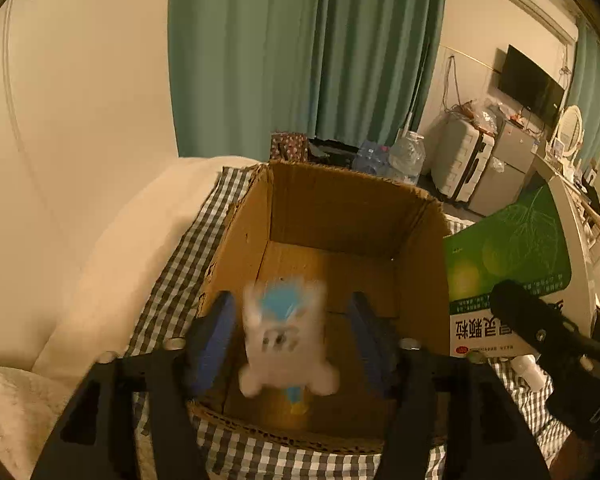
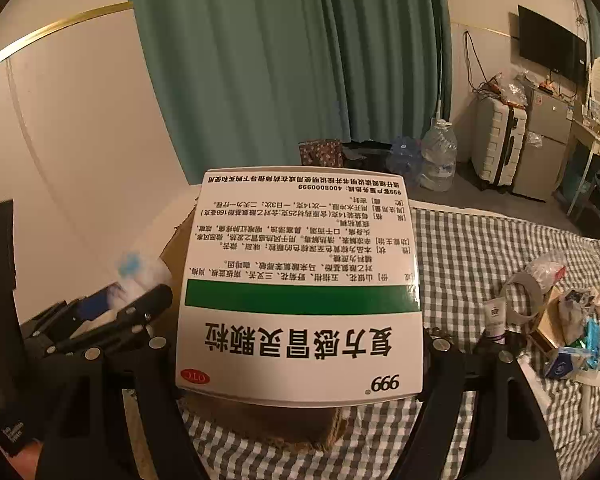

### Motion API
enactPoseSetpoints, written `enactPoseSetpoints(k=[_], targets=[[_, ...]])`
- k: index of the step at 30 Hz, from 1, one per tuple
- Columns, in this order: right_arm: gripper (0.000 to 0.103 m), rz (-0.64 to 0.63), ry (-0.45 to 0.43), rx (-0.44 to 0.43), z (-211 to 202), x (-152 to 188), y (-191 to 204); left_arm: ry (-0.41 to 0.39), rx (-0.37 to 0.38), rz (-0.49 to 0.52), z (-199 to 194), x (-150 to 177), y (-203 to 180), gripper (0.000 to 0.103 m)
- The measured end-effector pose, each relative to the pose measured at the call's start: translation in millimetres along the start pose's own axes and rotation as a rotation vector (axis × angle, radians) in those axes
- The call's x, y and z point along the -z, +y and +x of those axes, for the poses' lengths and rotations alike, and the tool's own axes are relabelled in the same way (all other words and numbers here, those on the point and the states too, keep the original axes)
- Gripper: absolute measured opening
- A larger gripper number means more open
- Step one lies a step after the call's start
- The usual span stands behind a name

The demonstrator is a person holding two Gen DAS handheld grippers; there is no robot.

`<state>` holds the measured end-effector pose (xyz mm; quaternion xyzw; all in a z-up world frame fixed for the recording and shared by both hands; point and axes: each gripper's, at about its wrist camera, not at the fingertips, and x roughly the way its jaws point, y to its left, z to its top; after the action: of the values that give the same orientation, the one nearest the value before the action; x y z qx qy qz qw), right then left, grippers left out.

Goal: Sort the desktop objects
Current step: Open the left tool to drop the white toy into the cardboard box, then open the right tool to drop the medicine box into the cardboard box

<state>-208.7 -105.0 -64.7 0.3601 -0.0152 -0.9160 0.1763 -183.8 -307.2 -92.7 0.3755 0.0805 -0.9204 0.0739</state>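
Left tool point(image 1: 292, 340): your jaws stand apart over the open cardboard box point(image 1: 340, 216). Small white plush toy point(image 1: 286, 340) with a blue patch sits between the blue pads point(image 1: 214, 336), blurred, with a gap on each side. Neither pad touches it. Toy is inside the box outline, above the box floor; whether it rests on anything cannot be told from the blur.

Right tool point(image 2: 300, 344): your jaws stand wide and clamp a white-and-green medicine carton point(image 2: 300, 280) by its two sides. Printed face is up toward the camera, text upside down in this view. Carton covers most of the cardboard box beneath; only a brown corner shows at its left edge and a brown strip below its near edge.

In the left view, the carton point(image 1: 508, 256) sits at the right rim of the box, held up by the right tool, green face visible.

In the right view, the left tool point(image 2: 136, 300) is at the left with the plush just beyond its tips.

Box stands on a bed with a checked cloth point(image 2: 460, 264). To the right on the cloth lies a loose cluster: a tape roll point(image 2: 522, 296), a small tube point(image 2: 494, 316), wrappers and a small blue pack point(image 2: 566, 362). These lie well apart from the box.

Green curtain point(image 2: 260, 60) hangs behind.
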Motion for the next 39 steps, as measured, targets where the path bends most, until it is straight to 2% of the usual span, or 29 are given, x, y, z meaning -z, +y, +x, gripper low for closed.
enactPoseSetpoints(k=[3,5,9,24,29,35,39], targets=[[0.080,0.043,0.014,-0.034,13,-1,-4,-0.007,-0.009,-0.016,2,1,5,0.087],[0.093,0.066,0.031,-0.029,19,0,-2,-0.019,-0.028,-0.019,1,2,7,0.094],[0.096,0.073,0.010,0.008,15,1,-1,-0.024,-0.038,-0.023,-2,3,8,0.095],[0.098,0.068,-0.028,0.026,-4,-13,5,-0.027,-0.055,-0.020,-10,5,3,0.095],[0.098,0.087,-0.035,0.042,-10,-12,-3,-0.035,-0.033,-0.032,-16,11,3,0.095],[0.098,0.114,-0.073,0.090,-43,3,-31,-0.059,-0.011,0.018,-37,23,-26,0.095],[0.098,0.123,-0.091,0.138,-66,11,-50,-0.073,0.016,0.086,-54,32,-64,0.095]])
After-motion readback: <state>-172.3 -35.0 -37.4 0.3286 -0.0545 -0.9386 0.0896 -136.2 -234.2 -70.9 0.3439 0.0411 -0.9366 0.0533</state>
